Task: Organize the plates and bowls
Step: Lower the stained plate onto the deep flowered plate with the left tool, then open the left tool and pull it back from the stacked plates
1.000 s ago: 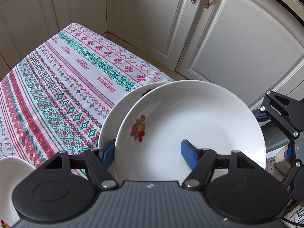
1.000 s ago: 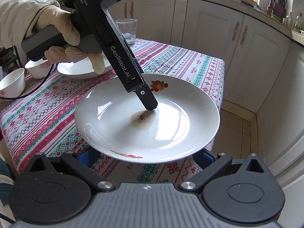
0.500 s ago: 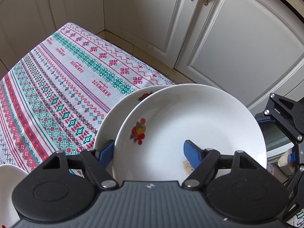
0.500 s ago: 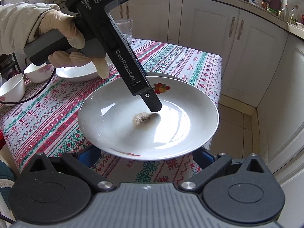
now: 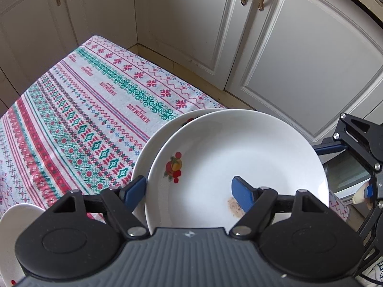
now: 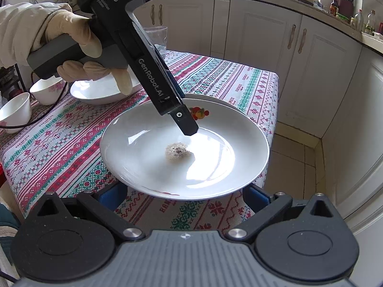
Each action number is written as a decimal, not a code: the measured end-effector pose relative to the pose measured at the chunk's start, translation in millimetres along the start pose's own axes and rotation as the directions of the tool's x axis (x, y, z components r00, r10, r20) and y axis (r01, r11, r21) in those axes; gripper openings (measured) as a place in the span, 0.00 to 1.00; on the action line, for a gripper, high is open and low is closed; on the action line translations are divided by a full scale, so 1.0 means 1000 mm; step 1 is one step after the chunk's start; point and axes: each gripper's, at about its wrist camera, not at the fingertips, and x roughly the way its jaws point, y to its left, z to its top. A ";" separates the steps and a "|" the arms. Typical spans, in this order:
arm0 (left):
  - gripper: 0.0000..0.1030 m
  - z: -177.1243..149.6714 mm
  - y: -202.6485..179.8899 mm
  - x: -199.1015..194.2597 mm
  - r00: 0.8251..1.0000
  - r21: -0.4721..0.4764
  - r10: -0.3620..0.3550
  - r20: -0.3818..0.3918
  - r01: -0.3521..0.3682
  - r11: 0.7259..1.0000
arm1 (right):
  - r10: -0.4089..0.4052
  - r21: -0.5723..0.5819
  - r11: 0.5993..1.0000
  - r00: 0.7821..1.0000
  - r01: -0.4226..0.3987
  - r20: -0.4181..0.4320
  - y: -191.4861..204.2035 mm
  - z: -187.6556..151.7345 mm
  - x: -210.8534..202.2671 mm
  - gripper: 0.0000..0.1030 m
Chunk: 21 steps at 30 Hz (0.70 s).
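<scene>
Over patterned tablecloth [image 5: 79, 119], cabinets [image 5: 299, 59] at twelve o'clock; left gripper [image 5: 189, 189] straddles plate [image 5: 239, 157] rim unclamped; right gripper [image 6: 184, 196] open beneath it.

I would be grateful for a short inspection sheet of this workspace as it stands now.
Surface: table under a red, green and white patterned tablecloth.
Job's things: white plate with fruit motif stacked on a second white plate; a crumbly brown residue lies in the top plate; a wide white dish and two small white bowls stand farther back.
Clutter: clear glass tumbler.
Grippers: left gripper straddles the top plate's rim, pads off it; right gripper open, the plate's near edge between its fingers.
Cables: black cable across the cloth.
Surroundings: cream kitchen cabinets.
</scene>
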 end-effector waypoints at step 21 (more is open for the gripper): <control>0.87 -0.075 -0.036 -0.089 0.944 -0.109 0.199 0.264 -0.176 0.978 | -0.007 0.044 0.999 0.988 0.000 0.152 0.040 -0.009 -0.043 1.00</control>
